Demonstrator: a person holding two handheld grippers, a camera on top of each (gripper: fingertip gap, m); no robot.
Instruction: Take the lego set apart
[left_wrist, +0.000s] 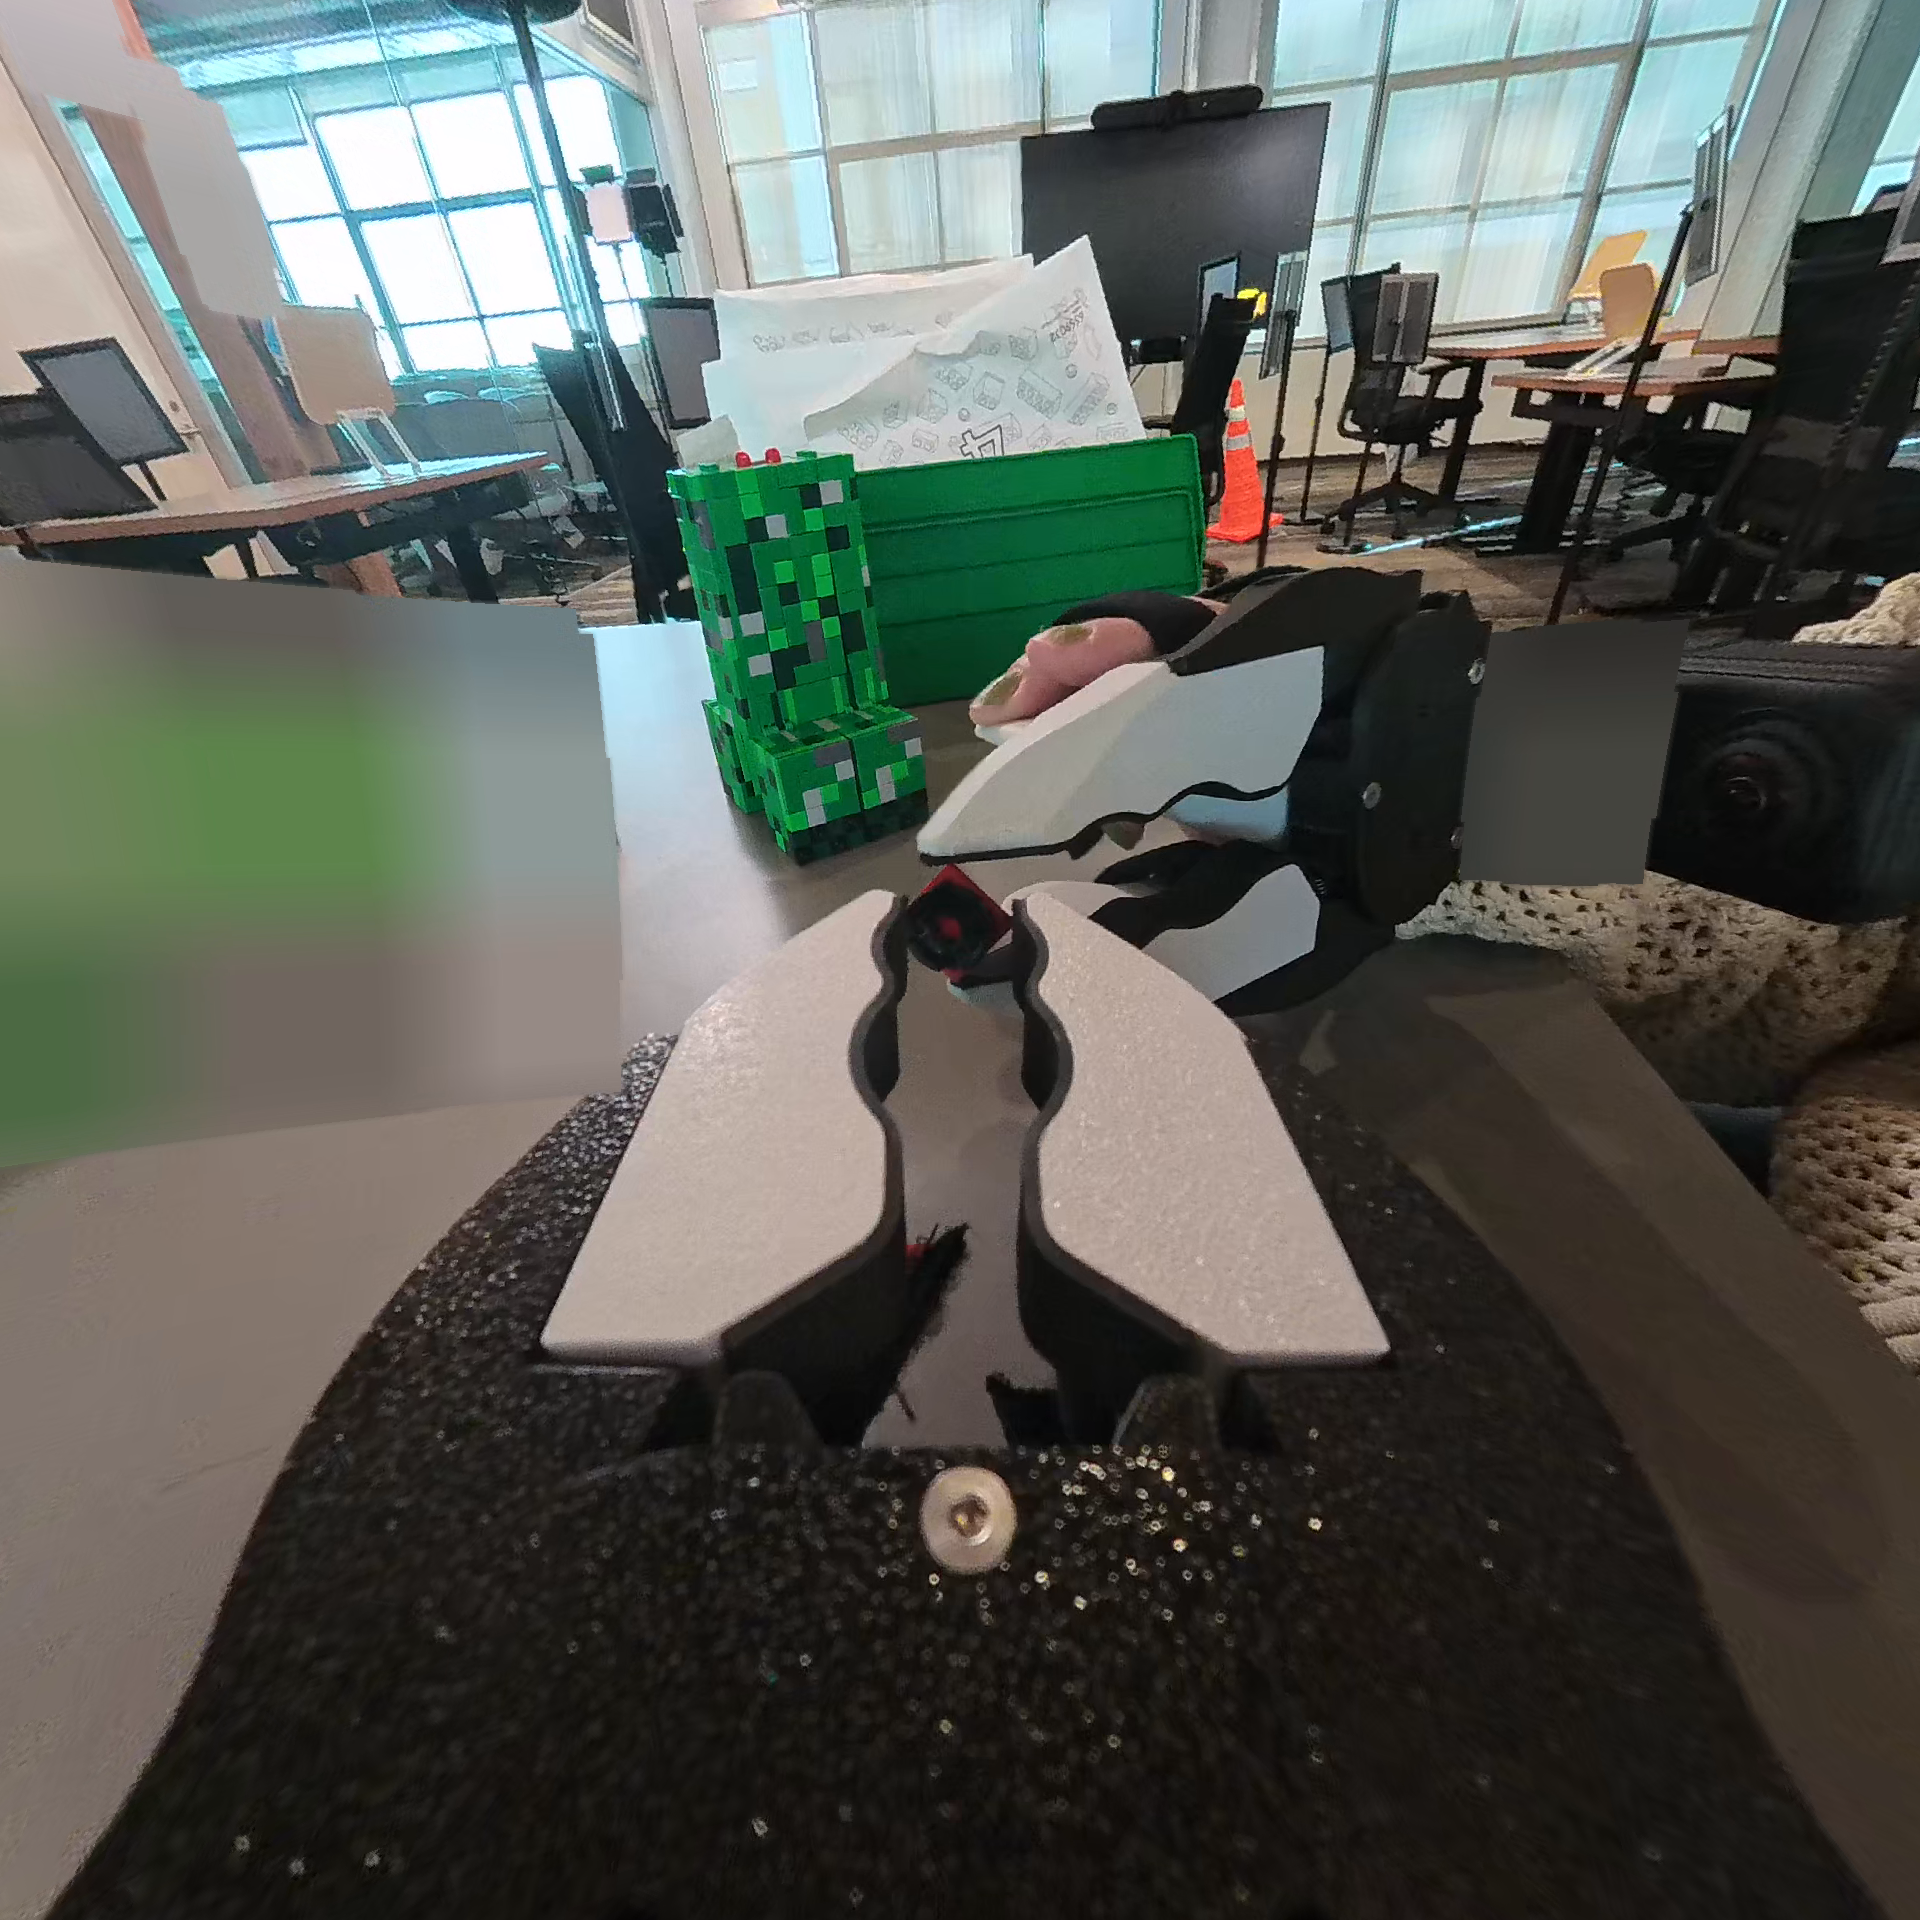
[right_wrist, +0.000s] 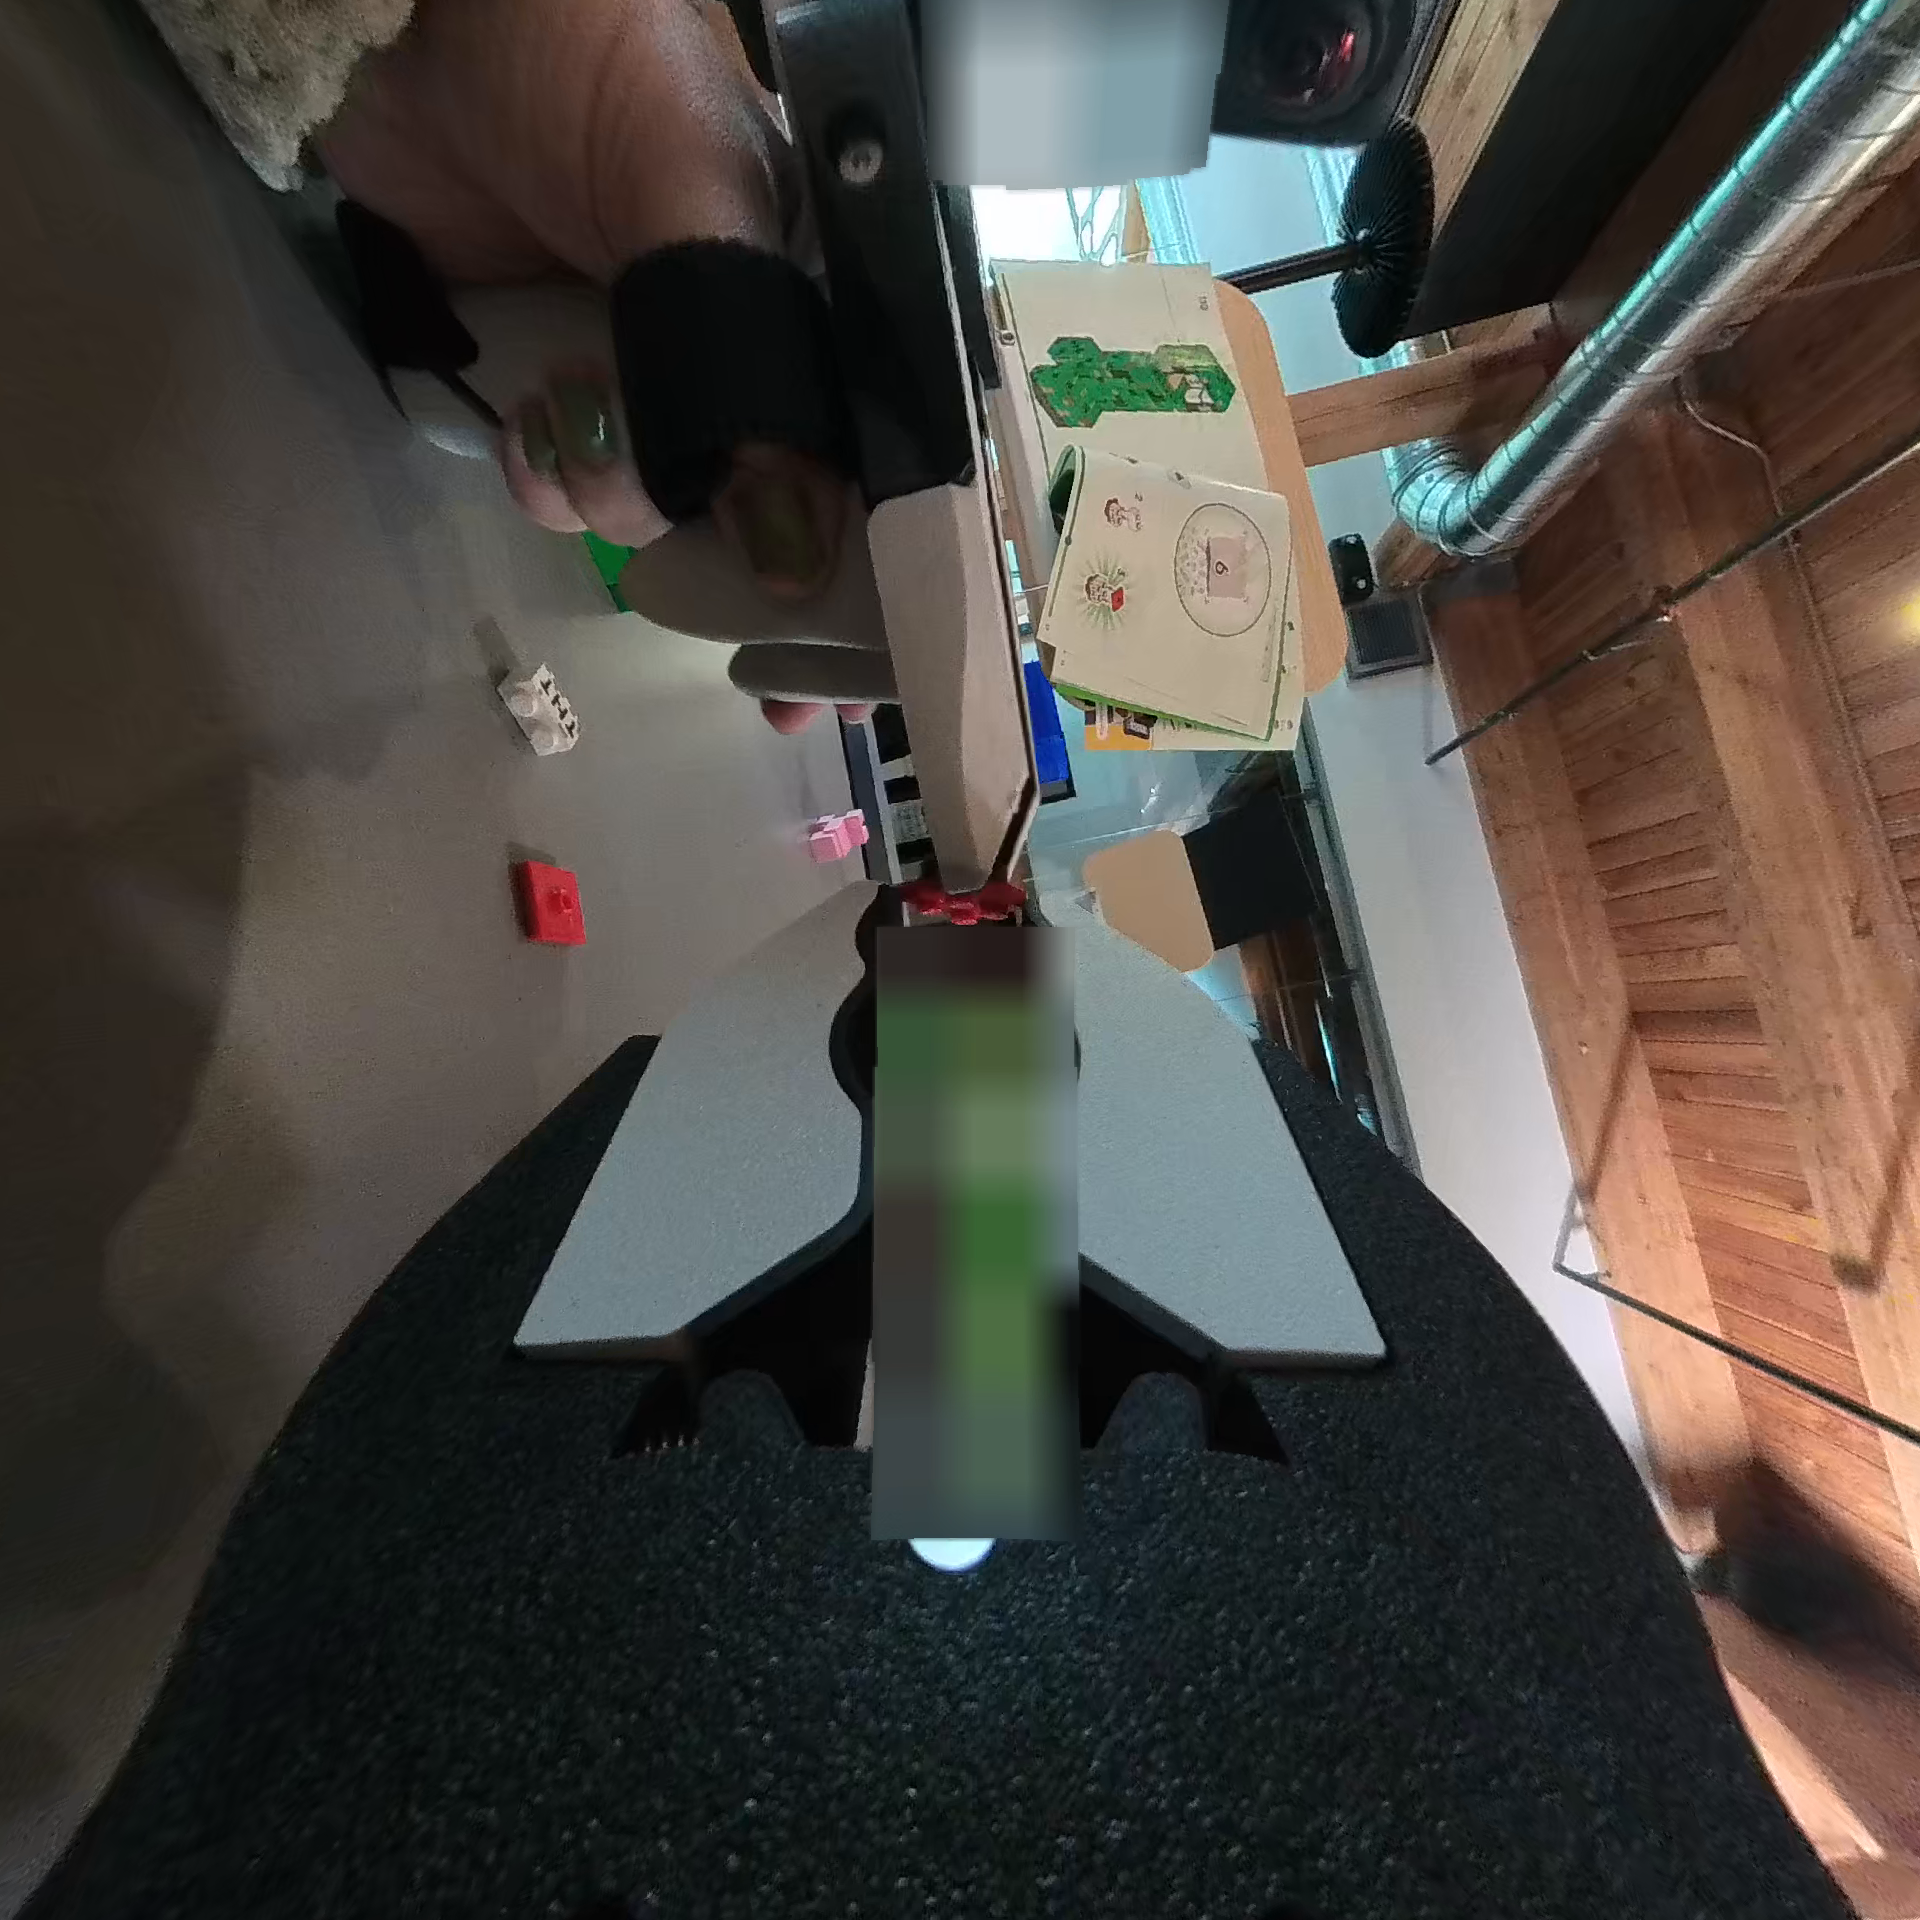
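A small red and black lego piece (left_wrist: 948, 928) is held above the table between both grippers. My left gripper (left_wrist: 956, 914) is shut on it from the sides. My right gripper (left_wrist: 948, 923) comes in from the right, rolled sideways, with one finger above the piece and one below, closed on it. In the right wrist view the red piece (right_wrist: 956, 902) sits at my right gripper's tips (right_wrist: 956, 920), and a left gripper finger (right_wrist: 966, 727) reaches in from above. A tall green pixel-patterned lego figure (left_wrist: 795, 644) stands on the table beyond.
A green box (left_wrist: 1029, 561) with paper sheets stands behind the figure. Loose on the grey table (right_wrist: 312, 935) lie a red square brick (right_wrist: 549, 902), a white brick (right_wrist: 538, 707) and a pink piece (right_wrist: 836, 836). An instruction booklet (right_wrist: 1164, 582) stands farther off. My left and right fingertips are right by each other. The tall green pixel-patterned lego figure (left_wrist: 795, 644) is about 20 cm from both grippers' fingertips.
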